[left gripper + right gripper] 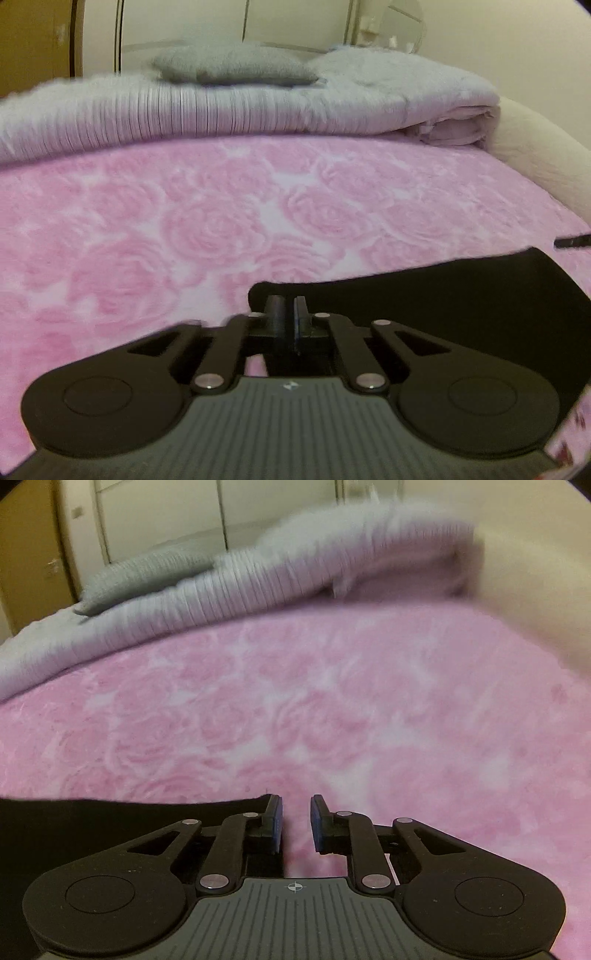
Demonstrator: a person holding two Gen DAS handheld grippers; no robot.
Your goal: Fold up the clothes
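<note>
Black garment (461, 295) lies on the pink rose-pattern blanket (184, 221), running from the centre toward 3 o'clock in the left wrist view and cut off at 9 o'clock in the right wrist view, so its type cannot be determined. Left gripper (290, 312) is clenched on the garment's edge; the right gripper (295, 812) has a visible gap between its blue pads (277, 823), nothing clamped, with the cloth edge just beside the left pad. No legible writing is visible; at 12 o'clock a grey cushion (229, 66) rests on a folded ribbed quilt (258, 107), both blurred.
</note>
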